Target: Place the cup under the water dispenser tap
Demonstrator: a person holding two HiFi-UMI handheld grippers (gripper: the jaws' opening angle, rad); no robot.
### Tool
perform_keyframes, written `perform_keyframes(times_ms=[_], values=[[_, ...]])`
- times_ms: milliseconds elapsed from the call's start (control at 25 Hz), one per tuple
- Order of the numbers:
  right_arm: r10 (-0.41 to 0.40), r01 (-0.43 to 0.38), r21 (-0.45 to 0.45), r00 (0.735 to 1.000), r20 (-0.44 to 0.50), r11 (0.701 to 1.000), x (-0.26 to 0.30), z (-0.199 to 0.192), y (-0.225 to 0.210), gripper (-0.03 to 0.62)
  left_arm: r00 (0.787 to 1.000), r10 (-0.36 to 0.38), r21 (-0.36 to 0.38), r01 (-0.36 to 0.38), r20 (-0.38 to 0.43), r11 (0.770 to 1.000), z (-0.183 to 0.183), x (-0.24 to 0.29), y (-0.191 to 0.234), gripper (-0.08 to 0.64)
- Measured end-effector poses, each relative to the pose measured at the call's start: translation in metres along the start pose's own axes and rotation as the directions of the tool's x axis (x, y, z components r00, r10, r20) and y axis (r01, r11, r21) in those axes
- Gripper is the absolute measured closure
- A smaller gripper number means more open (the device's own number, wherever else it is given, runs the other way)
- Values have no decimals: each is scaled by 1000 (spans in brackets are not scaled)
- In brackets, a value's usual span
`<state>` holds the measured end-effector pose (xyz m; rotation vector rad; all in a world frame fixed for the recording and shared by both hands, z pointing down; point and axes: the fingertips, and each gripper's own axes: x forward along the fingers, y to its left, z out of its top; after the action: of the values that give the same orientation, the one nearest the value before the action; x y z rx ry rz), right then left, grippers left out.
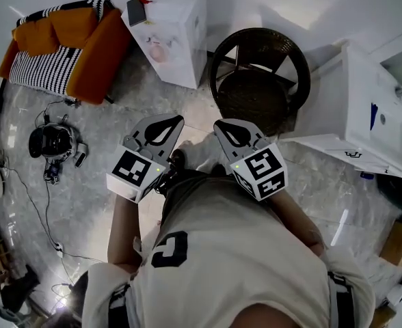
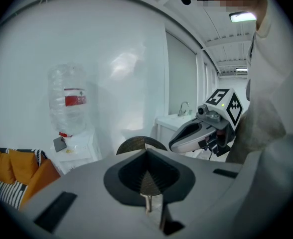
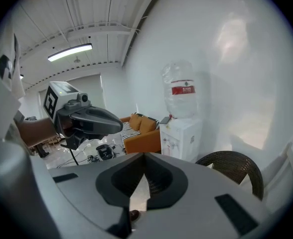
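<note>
Jaws together and empty on both your left gripper (image 1: 176,120) and right gripper (image 1: 219,124). You hold them side by side, aimed at the water dispenser (image 1: 170,36), which stands at the floor's wall edge between sofa (image 1: 64,43) and wicker chair (image 1: 259,80), probably to face it. No cup shows in any view.
</note>
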<state>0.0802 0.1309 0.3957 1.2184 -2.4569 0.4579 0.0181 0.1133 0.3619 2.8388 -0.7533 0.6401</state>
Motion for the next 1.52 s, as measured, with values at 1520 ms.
perform_keyframes(times_ms=[1520], values=[[15,-14,-60,1000,14,998,69,64,53,566,1000,-7,45,7,14,999,-5,-54,62,503]])
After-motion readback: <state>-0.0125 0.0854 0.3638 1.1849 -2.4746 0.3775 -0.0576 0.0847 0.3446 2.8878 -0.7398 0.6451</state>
